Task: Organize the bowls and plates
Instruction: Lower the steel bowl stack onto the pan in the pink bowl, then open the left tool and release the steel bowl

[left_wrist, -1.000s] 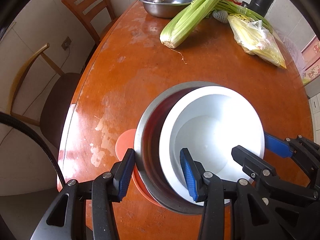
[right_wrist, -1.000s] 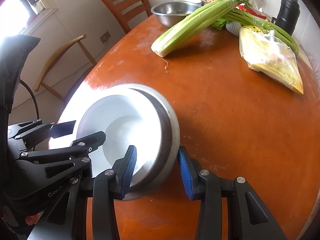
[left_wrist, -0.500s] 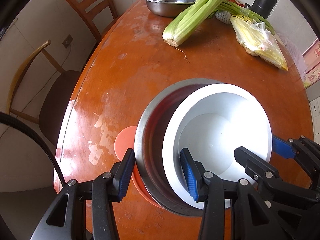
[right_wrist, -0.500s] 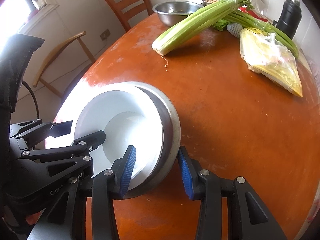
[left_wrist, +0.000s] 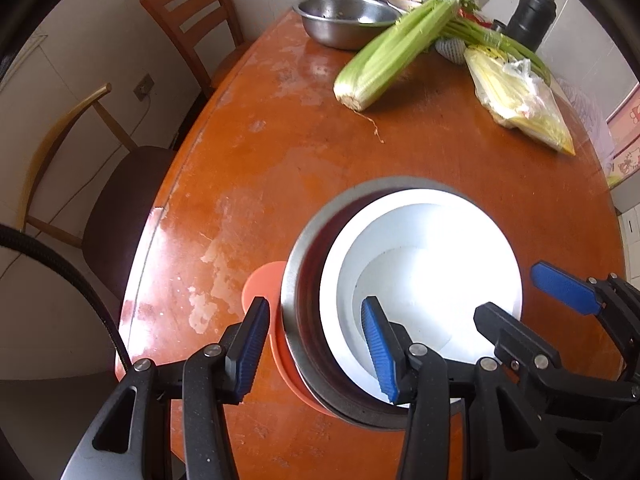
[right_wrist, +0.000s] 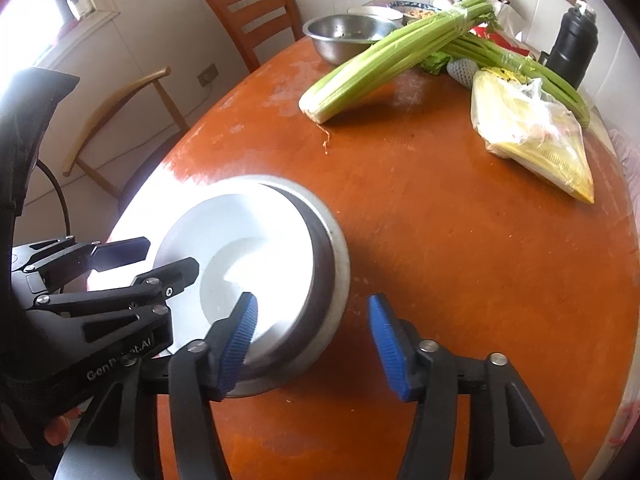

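A white bowl sits nested in a steel bowl, which rests on an orange plate at the table's near left. My left gripper straddles the stack's near-left rim. It is shut on it, with one pad against the orange edge outside and the other inside the white bowl. My right gripper straddles the opposite rim. Its jaws are opening: the inner pad is over the white bowl, and the outer pad stands clear of the steel wall.
At the far end of the table are another steel bowl, celery bunches, a bag of yellow greens and a black flask. Two chairs stand along the table's left edge.
The right gripper's jaws have spread off the bowls' rim, and a gap now shows between its outer pad and the steel bowl. The left gripper keeps its hold.
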